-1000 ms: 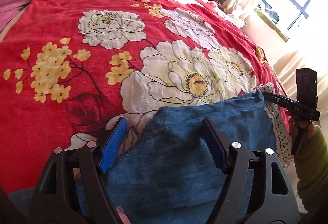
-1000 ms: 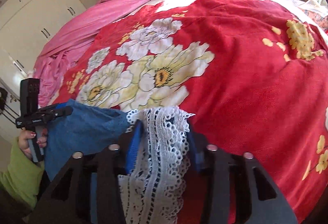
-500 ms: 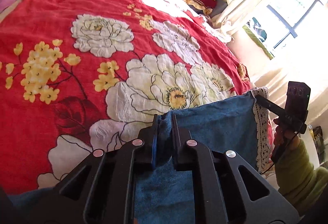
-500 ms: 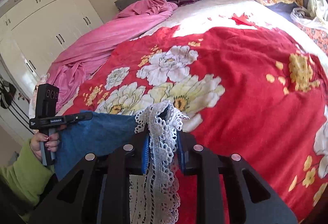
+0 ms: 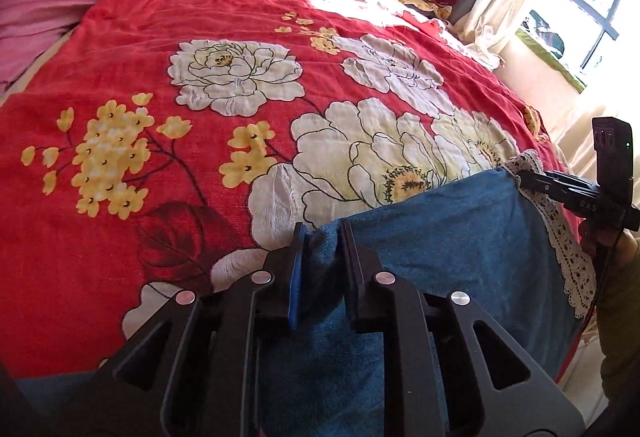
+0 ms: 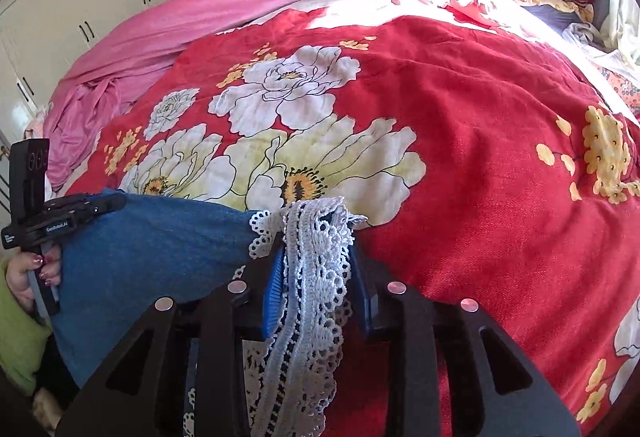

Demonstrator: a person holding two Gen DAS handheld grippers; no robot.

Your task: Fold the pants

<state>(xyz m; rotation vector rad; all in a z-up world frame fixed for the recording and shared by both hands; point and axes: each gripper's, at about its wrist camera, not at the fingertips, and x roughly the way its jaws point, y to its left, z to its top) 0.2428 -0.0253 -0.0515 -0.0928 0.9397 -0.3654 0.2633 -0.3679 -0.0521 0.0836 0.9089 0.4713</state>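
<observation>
Gripping the blue pants (image 5: 460, 237) at the near edge of the bed (image 5: 120, 221), left claw (image 5: 322, 237) on denim and right claw (image 6: 316, 257) on the lace hem (image 6: 316, 237), the fold looks barely begun.

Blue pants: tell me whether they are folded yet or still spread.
Still spread. The blue pants are stretched between the left gripper, which pinches one corner, and the right gripper at the lace edge.

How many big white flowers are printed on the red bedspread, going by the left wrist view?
4 on the red bedspread: one at centre left, one upper right, one in the middle, one to its right, partly behind the blue pants. More may lie hidden under them.
</observation>
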